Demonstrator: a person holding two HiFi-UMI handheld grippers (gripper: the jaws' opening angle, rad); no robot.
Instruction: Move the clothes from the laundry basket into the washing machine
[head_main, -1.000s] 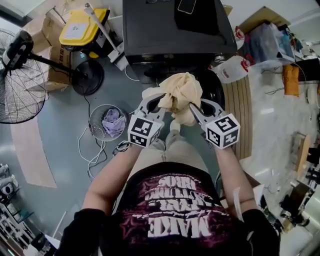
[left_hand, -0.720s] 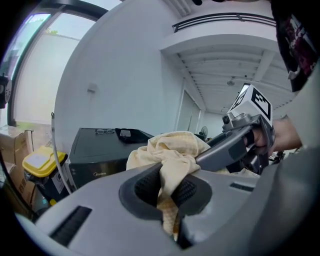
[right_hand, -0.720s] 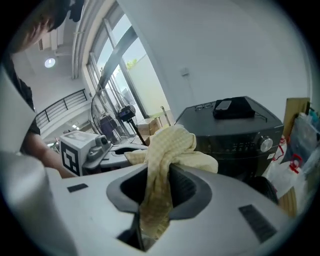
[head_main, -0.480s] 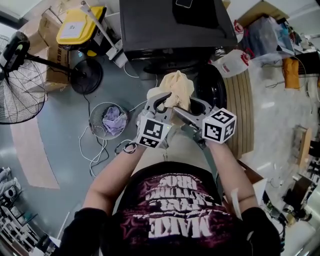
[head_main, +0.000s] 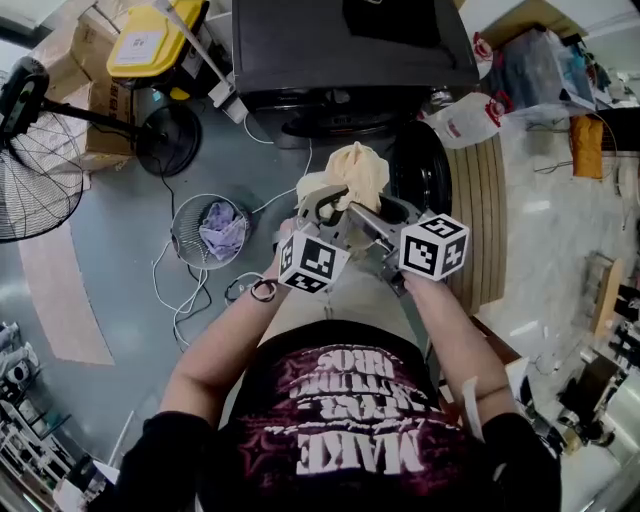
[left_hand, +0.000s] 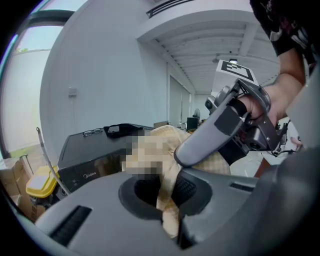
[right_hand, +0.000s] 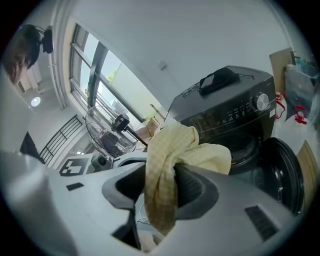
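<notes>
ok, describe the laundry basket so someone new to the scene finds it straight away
Find the black washing machine at the top of the head view. Then drop to the grey floor below its left corner, just past the dark round fan base. The laundry basket sits there: the only round wire-mesh tub, with a lilac garment bunched inside.

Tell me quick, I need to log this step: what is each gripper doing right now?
Left gripper: closed, holding the cloth.
Right gripper: fingers have just been closing, gripping the same cloth between them.
</notes>
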